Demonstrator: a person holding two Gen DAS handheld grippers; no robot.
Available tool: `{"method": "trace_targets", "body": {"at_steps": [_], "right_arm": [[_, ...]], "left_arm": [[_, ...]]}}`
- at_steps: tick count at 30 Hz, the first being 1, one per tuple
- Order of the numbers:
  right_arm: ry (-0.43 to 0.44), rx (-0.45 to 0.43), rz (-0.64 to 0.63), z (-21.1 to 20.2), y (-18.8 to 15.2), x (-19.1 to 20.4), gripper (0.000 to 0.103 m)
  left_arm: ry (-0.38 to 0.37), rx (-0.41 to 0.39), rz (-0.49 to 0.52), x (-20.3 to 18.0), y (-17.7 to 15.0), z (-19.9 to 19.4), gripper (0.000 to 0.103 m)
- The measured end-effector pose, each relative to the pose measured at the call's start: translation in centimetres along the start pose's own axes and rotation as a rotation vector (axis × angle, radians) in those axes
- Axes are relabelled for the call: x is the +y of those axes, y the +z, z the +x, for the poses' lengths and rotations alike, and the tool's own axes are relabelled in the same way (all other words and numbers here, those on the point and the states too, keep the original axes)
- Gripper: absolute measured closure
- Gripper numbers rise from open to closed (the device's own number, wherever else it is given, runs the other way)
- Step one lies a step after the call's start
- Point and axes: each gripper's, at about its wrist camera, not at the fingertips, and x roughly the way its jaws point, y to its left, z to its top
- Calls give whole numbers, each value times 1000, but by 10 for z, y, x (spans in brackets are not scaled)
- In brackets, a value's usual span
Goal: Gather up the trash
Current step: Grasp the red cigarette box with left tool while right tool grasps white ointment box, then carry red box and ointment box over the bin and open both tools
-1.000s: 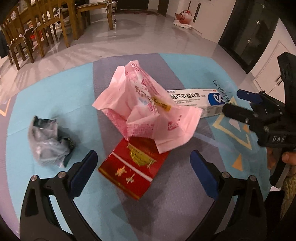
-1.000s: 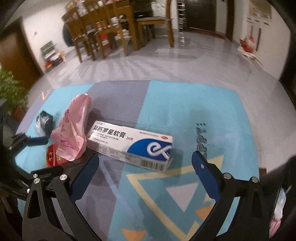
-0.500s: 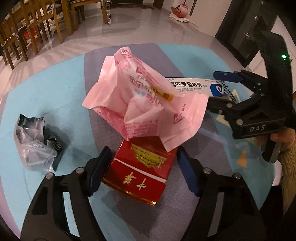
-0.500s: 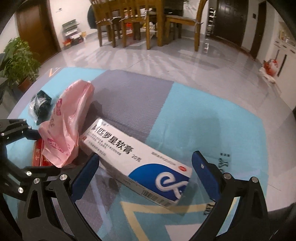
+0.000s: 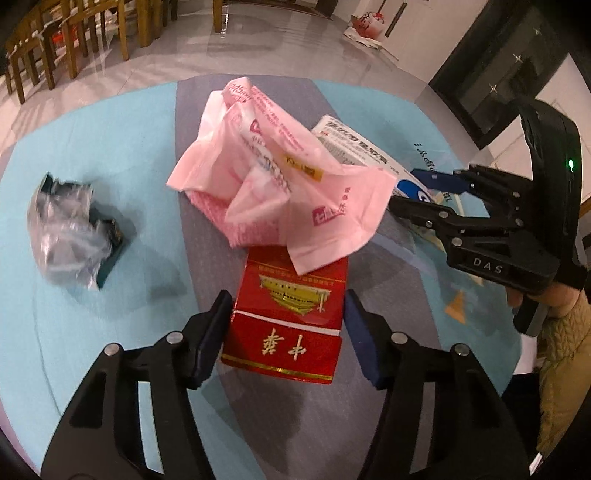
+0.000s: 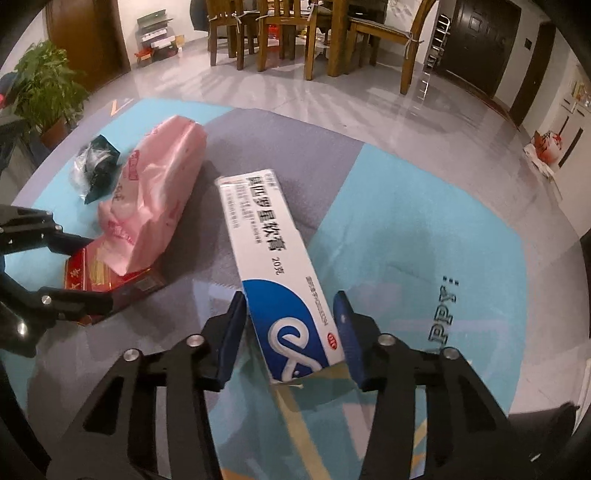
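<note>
Both grippers are closing in; the left gripper (image 5: 284, 332) is straddling the red packet (image 5: 286, 317) just below the pink bag (image 5: 280, 184); the right gripper (image 6: 291, 332) is pinching the light, crushable white box (image 6: 273, 258) beside that bag by its blue end.

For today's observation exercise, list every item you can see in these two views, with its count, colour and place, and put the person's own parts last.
Red carton: one, red with gold print, on the rug, its far end under the pink bag.
Pink bag: one, pink plastic, crumpled, mid-rug.
Ointment box: one, white and blue, beside the pink bag.
Crumpled wrapper: one, clear and dark green, apart to the left in the left view.
Rug: one, turquoise and grey.
Chairs: several, wooden, far back.
Potted plant: one, green, far left.
Left tool: black, blue pads, has been closing around the carton.
Right tool: black, blue pads, has been closing around the box.
Hand: one, holding the right tool.
</note>
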Motion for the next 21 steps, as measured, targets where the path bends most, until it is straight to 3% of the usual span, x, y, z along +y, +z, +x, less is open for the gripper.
{"method": "trace_targets", "body": {"at_steps": [12, 21], "right_arm": [[4, -23, 150, -46, -40, 0, 60], [-48, -123, 241, -101, -79, 3, 60]], "left_arm": [[-78, 1, 19, -5, -39, -39, 42], [-98, -105, 107, -47, -44, -72, 42]]}}
